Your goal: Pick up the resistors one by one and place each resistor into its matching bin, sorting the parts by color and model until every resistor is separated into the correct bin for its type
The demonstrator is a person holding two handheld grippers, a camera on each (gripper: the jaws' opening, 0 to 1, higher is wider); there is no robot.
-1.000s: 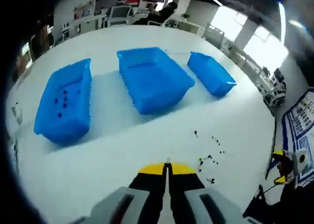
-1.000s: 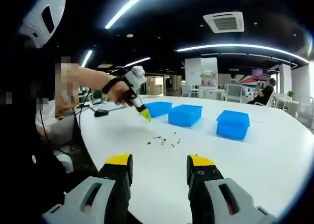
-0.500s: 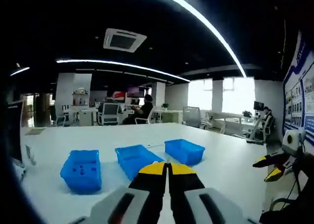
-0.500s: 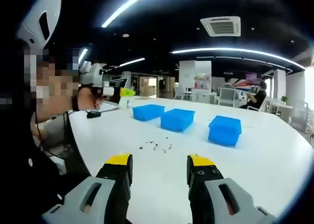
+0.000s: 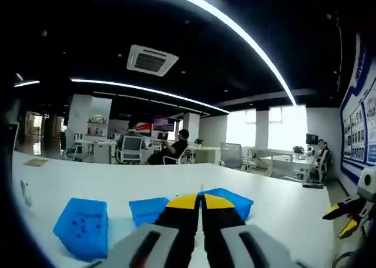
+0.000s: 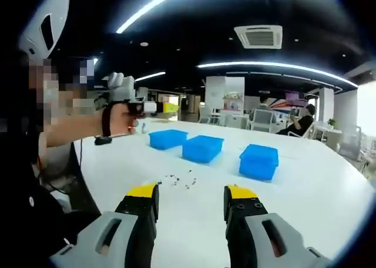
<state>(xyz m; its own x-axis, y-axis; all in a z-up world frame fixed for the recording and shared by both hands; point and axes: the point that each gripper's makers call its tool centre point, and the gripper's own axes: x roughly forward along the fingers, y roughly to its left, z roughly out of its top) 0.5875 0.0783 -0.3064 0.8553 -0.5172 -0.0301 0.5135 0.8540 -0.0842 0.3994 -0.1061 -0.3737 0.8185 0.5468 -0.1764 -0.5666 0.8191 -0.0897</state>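
Resistors [image 6: 179, 180] sit loose in a small scatter on the white desk [image 6: 305, 191], near side of the three blue bins, not touching any of them. Right gripper view: left bin [image 6: 167, 138], middle bin [image 6: 202, 148] and right bin [image 6: 258, 160] stand in a row across the desk, each apart from the next. Right tool [image 6: 191, 202] is low in front, yellow-tipped jaws wide apart, nothing between them, raised off the desk. Left tool [image 6: 169, 107] is held up in the person's hand [image 6: 120, 118], well above the desk and left of the bins. Left gripper view: left tool [image 5: 201, 204] jaws pressed together; cannot tell if a resistor is pinched between the tips. Same view shows the left bin [image 5: 82, 228] with small dark specks inside, too small to identify.
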